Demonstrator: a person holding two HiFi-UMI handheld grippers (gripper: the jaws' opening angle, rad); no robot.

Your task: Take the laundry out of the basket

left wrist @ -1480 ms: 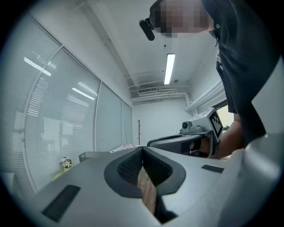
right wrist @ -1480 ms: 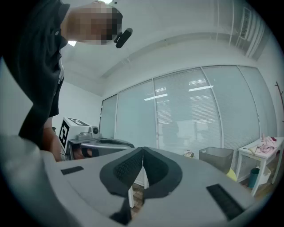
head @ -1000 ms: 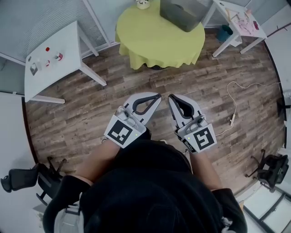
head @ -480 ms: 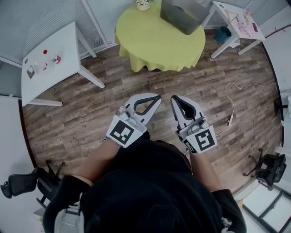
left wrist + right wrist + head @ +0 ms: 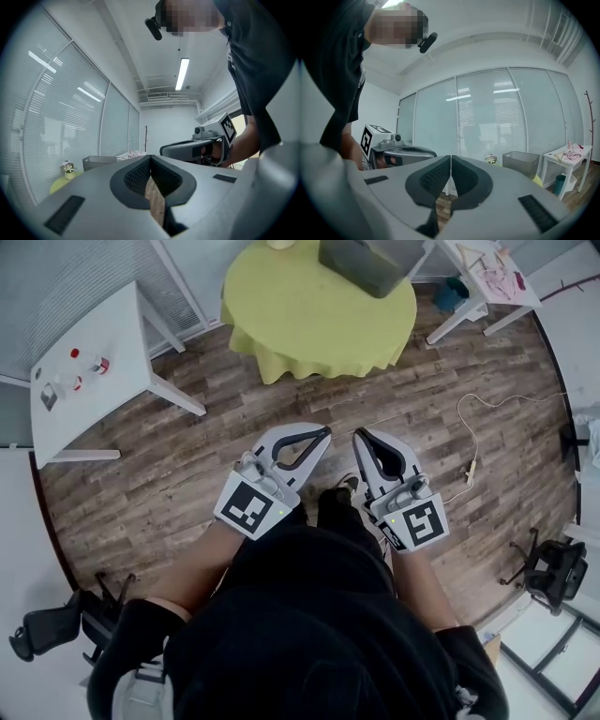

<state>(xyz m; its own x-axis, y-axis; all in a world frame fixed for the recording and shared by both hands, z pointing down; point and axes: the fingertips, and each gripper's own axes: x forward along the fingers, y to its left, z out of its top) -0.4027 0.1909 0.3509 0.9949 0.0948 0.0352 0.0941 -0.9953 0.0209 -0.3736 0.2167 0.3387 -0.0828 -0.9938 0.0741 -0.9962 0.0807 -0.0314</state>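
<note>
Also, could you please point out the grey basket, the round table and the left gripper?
grey basket (image 5: 366, 268), head view, its side wall.
round table (image 5: 300, 324), head view, bare yellow cloth.
left gripper (image 5: 326, 431), head view, where its fingertips meet.

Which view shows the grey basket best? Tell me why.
The right gripper view: the basket stands nearly whole, side-on. The head view crops it at the top edge; the left gripper view shows it small and distant.

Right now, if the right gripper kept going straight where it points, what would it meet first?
Probably the round table with the yellow-green cloth, across the wooden floor. Held level, the right gripper may instead pass above it toward the window blinds.
</note>
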